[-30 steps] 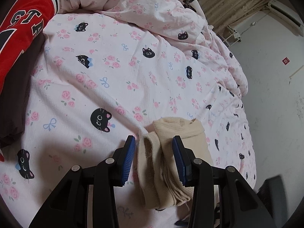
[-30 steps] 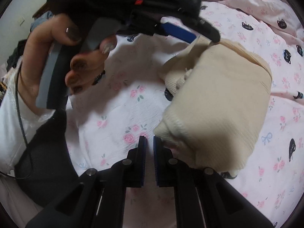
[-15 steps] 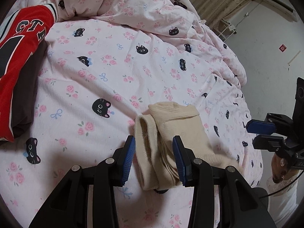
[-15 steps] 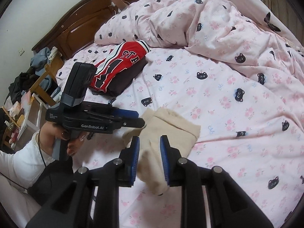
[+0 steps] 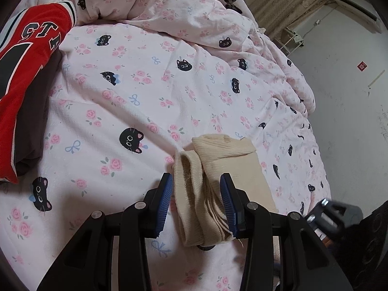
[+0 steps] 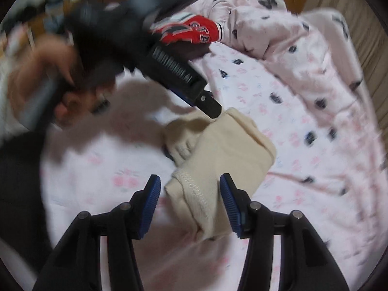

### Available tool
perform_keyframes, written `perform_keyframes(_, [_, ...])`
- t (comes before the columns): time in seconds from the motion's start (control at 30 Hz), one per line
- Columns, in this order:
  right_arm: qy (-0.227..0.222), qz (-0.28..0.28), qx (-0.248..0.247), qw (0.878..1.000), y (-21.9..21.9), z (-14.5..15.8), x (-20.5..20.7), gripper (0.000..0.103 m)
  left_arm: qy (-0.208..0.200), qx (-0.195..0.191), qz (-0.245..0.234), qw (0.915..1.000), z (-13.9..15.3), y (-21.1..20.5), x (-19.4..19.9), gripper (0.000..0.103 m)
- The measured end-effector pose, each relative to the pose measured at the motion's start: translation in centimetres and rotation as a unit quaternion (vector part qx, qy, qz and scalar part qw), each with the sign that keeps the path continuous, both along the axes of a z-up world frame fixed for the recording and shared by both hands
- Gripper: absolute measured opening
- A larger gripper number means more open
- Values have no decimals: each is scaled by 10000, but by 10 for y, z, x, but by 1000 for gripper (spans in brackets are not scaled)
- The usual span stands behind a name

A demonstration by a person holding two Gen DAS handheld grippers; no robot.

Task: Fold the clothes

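A folded cream knit garment point(image 5: 218, 169) lies on the pink cat-print bedsheet point(image 5: 121, 97). My left gripper point(image 5: 196, 203) is open, its blue pads on either side of the garment's near rolled edge. In the blurred right wrist view the same cream garment point(image 6: 223, 150) lies between the open jaws of my right gripper point(image 6: 190, 203), at its hemmed corner. The left gripper point(image 6: 208, 104) shows there above the garment's far edge, held by a hand. Neither gripper holds the cloth.
A folded red jersey on a dark garment point(image 5: 21, 77) lies at the left of the bed, also in the right wrist view point(image 6: 191, 31). A bunched pink duvet point(image 5: 194, 12) lies at the back. The bed edge and a white wall point(image 5: 351, 121) are at the right.
My right gripper has opened wide and dropped down close to the garment's hemmed corner. My left gripper has stayed open over the rolled edge, with the view shifting slightly closer.
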State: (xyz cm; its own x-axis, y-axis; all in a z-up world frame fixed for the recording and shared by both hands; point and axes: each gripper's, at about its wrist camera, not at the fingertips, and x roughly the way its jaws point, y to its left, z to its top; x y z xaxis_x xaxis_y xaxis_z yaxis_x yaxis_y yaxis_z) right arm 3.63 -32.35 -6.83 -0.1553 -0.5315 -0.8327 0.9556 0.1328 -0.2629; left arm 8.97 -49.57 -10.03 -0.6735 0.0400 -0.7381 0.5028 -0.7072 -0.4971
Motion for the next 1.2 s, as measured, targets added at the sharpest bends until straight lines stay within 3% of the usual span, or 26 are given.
perform_keyframes(0.03, [-58, -44, 68, 10000, -2, -3, -2, 8, -3, -6, 3, 10000, 0, 0, 0, 36])
perform_keyframes(0.4, [-1465, -258, -622, 9869, -2, 46, -33, 8, 27, 56, 246, 9997, 0, -13, 8, 36])
perform_keyframes(0.6, [-1616, -80, -278, 9864, -20, 14, -12, 8, 2, 83, 290, 9995, -2, -16, 12, 36])
perform_keyframes(0.73, [-1566, -80, 43, 9876, -28, -20, -3, 12, -21, 104, 219, 9997, -3, -14, 11, 36])
perform_keyframes(0.8, [-1669, -99, 54, 9859, -26, -24, -3, 19, -32, 129, 147, 9998, -4, -12, 11, 36])
perform_keyframes(0.97, [-1922, 28, -345, 9807, -9, 11, -16, 44, -40, 116, -26, 9999, -3, -5, 9, 36])
perform_keyframes(1.07, [-1952, -43, -712, 9782, -1, 43, -37, 45, -14, 95, -114, 9999, 0, 1, 10, 36])
perform_keyframes(1.2, [-1804, -254, -812, 9799, -16, 67, -66, 46, 3, 81, -265, 9996, 3, 11, 13, 36])
